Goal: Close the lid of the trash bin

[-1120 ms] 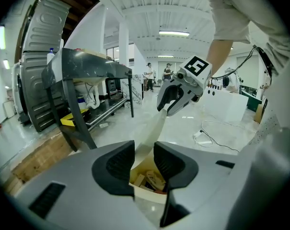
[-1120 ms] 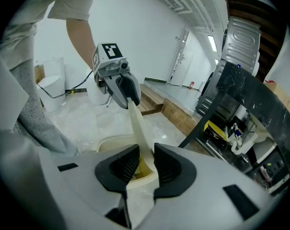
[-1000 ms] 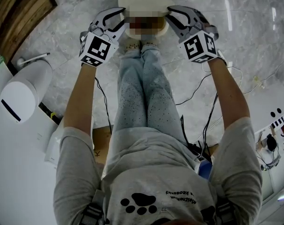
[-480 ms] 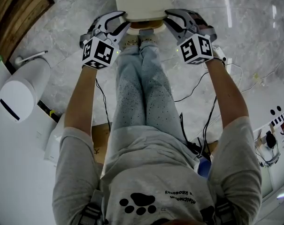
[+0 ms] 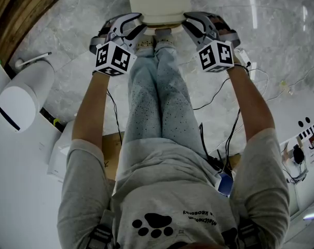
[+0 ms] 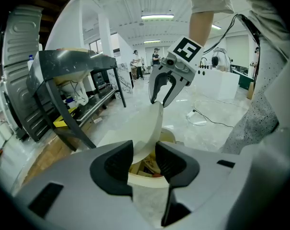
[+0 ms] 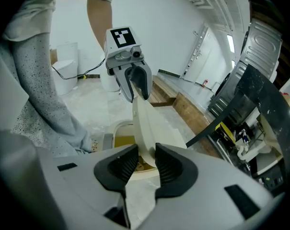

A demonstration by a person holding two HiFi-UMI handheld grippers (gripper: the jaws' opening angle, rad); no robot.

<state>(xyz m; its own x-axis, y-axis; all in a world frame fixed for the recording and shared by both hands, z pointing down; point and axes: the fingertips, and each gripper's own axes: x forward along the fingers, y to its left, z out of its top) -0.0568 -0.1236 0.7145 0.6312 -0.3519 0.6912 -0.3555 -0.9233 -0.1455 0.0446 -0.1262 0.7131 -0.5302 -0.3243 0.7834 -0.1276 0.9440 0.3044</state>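
Count taken from my remote station:

- Trash bin (image 6: 147,180): one, with one lid (image 5: 158,1).
- Grippers: two, left gripper (image 5: 136,25) and right gripper (image 5: 190,24). The jaws of both are opening, and an edge of the lid stands between each pair.
- Marker cubes (image 5: 114,58) (image 5: 215,55): two, one per gripper.
- White rounded appliance (image 5: 19,100): one, at the floor's left edge.
- Wooden panel (image 5: 16,14): one, at the floor's top-left corner.
- Dark metal-legged table (image 6: 70,61): one.
- Distant standing people (image 6: 136,63) (image 6: 156,56): two.
- Floor cables (image 5: 219,100): several. I cannot separate the strands well enough to count them.
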